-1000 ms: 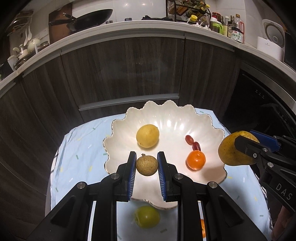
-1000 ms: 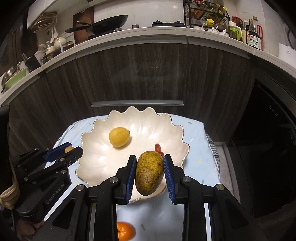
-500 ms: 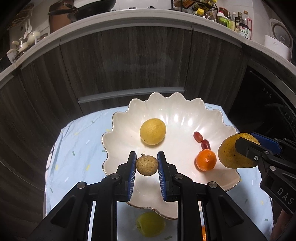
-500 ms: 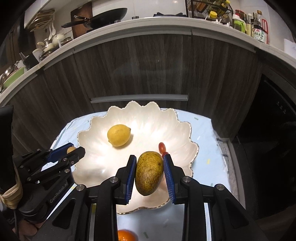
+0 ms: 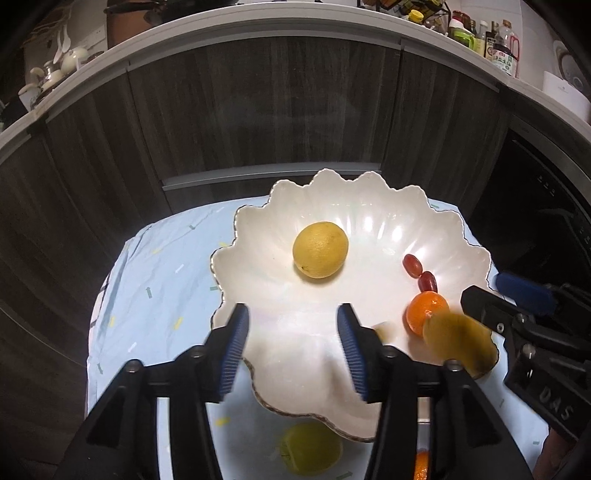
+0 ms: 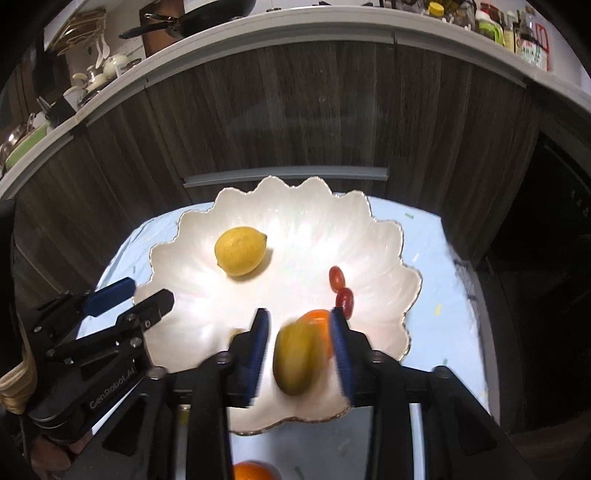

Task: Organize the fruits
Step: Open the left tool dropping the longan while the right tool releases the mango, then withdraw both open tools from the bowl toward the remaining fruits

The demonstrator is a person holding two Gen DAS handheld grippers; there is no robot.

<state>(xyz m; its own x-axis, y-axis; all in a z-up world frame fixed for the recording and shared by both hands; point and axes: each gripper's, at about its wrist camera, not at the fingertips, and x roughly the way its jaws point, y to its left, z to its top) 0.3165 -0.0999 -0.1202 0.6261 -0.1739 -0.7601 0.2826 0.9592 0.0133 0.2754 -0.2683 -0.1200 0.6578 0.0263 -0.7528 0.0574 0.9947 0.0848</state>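
Over bowl [image 5: 369,229], mango [image 6: 297,363] now out of tongs [image 6: 299,350]

Light falls from above onto the bowl [image 5: 369,206], whose glossy white inside throws glare streaks near its far rim. The cabinets [image 5: 258,110] behind the bowl sit dim. Fisheye bending curves the counter [image 6: 295,26] above them, and the corners go black. The mango [image 6: 299,358] is motion-blurred.
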